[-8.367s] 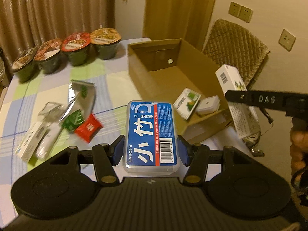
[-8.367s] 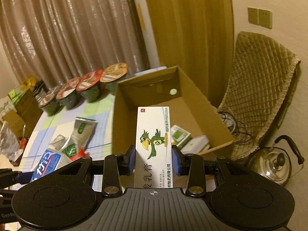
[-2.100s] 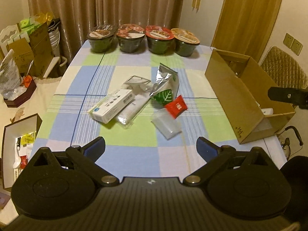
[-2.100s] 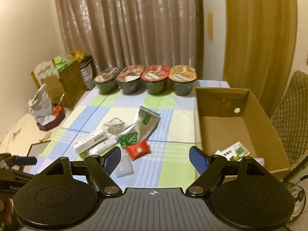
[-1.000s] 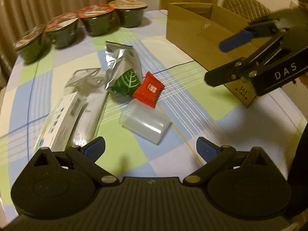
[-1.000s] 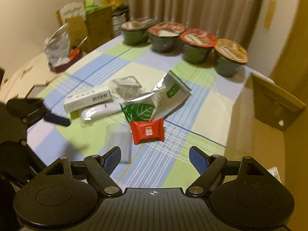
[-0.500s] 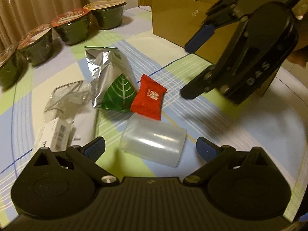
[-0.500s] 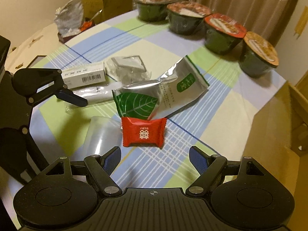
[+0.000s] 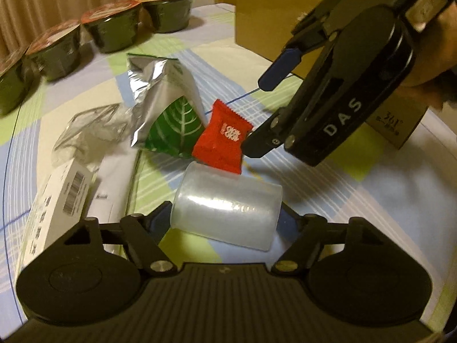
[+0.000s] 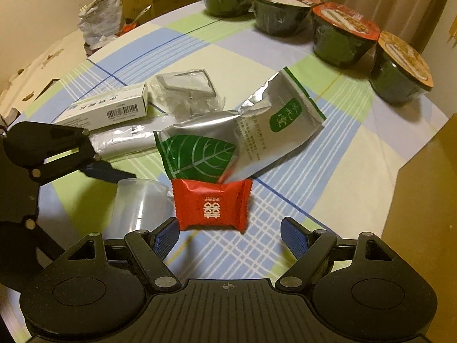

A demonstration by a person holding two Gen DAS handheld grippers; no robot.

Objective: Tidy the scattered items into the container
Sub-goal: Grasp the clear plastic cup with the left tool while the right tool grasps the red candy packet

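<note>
Two grippers work low over the checked cloth of the bench (image 10: 285, 43). The left gripper (image 9: 225, 223) has its fingers set around a clear plastic cup (image 9: 225, 214) lying on its side; whether the pads press it I cannot tell, since the cup hides them. The right gripper (image 10: 230, 235) has its blue-padded fingers spread wide on either side of a red sachet (image 10: 211, 205), which touches neither pad.

Only the left wrist view shows the cardboard box (image 9: 271, 17) as a whole wall, standing toward the bench's far right edge with "361°" printed on its near corner, and "DAS" in white on the right gripper's body. The right wrist view shows only the box's brown side at the frame's right edge, yet it alone shows the left gripper from outside, one finger lying along the cup's rim, and clutter on the floor beyond the bench's left edge.

A silver foil pouch (image 10: 257, 131) with a green leaf and a green label overlaps the sachet's far edge. A white carton (image 10: 105, 108) with a barcode, a flat white packet (image 10: 125, 140) and a crinkled clear wrapper (image 10: 185, 88) lie farther left. Four lidded bowls (image 10: 340, 34) line the far edge.

Half a second ago both grippers stood farther back; now the cup sits between the left fingers and the sachet between the right.
</note>
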